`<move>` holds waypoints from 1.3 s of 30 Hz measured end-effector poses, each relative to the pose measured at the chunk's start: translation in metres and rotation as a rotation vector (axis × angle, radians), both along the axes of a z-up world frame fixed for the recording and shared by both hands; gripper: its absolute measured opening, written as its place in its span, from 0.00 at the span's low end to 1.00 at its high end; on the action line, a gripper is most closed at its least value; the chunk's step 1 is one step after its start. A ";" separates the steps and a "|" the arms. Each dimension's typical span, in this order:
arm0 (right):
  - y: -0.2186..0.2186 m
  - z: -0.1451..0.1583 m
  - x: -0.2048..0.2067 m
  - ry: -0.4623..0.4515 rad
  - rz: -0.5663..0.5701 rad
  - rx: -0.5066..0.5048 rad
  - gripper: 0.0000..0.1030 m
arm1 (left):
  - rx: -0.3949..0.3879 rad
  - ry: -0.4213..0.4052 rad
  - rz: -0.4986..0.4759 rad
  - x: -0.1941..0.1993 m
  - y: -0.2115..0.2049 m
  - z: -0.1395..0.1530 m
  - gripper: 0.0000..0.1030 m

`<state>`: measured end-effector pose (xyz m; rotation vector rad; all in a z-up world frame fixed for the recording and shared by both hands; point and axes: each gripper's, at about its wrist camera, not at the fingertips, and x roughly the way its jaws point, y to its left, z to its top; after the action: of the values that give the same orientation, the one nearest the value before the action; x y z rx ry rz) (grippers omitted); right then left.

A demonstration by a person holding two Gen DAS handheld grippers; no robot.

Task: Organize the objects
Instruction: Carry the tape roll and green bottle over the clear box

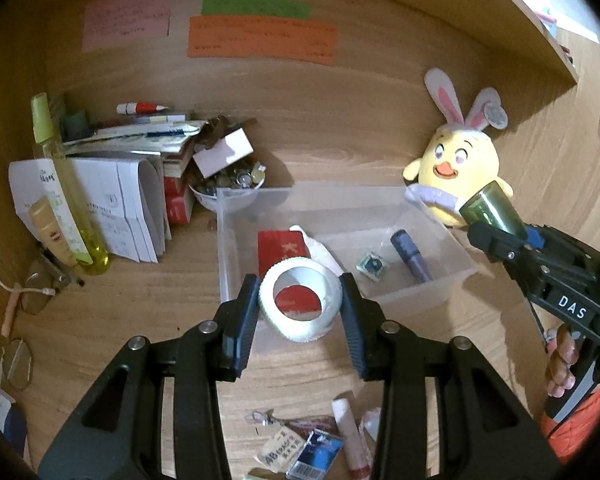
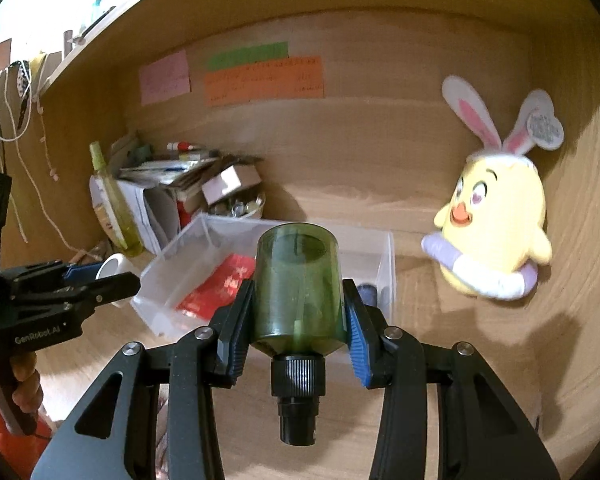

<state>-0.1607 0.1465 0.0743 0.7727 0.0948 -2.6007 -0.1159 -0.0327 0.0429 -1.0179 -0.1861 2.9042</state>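
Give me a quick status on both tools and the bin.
Left tool shut on white tape roll. Right tool shut on green bottle, held above desk. Clear bin ahead, partly filled. Nothing blocking.

A home study nook: wooden bench with shelf above, sticky notes, stacked papers, plush chick.

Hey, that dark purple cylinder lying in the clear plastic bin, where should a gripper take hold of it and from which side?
Probably across the middle of the dark purple cylinder, coming straight down from above. It lies flat on the floor of the clear plastic bin, whose walls block a sideways approach. Set the jaws across its narrow width, not end to end; there is free floor on both sides of it.
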 end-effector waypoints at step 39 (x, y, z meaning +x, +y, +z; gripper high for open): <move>-0.040 -0.075 -0.090 -0.199 -0.001 0.183 0.37 | -0.055 -0.151 -0.020 -0.081 0.005 -0.051 0.38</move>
<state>-0.2506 0.1060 -0.0004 1.0922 0.2765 -2.5243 -0.1966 -0.0272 -0.0080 -1.2419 -0.1030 2.8294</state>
